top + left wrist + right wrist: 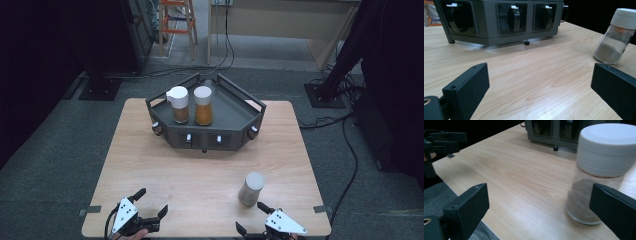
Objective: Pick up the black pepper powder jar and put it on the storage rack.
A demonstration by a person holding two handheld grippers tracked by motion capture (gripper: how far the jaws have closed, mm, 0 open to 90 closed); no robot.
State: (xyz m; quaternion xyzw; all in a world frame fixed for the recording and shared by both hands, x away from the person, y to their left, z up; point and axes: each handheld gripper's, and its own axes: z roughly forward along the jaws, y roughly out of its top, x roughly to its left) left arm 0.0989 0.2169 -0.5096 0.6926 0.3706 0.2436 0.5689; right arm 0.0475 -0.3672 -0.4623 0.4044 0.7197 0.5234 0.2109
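A glass jar of grey powder point(251, 189) with a white lid stands upright on the wooden table point(200, 175), near its front right. My right gripper point(250, 216) sits just in front of it, open, and the jar point(596, 175) stands close before the right jaw of that gripper point(539, 205). My left gripper point(152, 201) rests open at the front left, nothing between its jaws point(541, 85); the jar point(616, 35) appears far right. A grey angled rack point(235, 140) at the back holds a brown-powder jar point(179, 104) and an orange-powder jar point(203, 105).
The rack's front point(489, 20) has several windowed slots with clips, and a small foot under it. An orange ladder point(177, 22), black stand bases point(100, 87) and cables point(350, 150) lie on the floor around the table. The left gripper point(439, 142) shows at far left.
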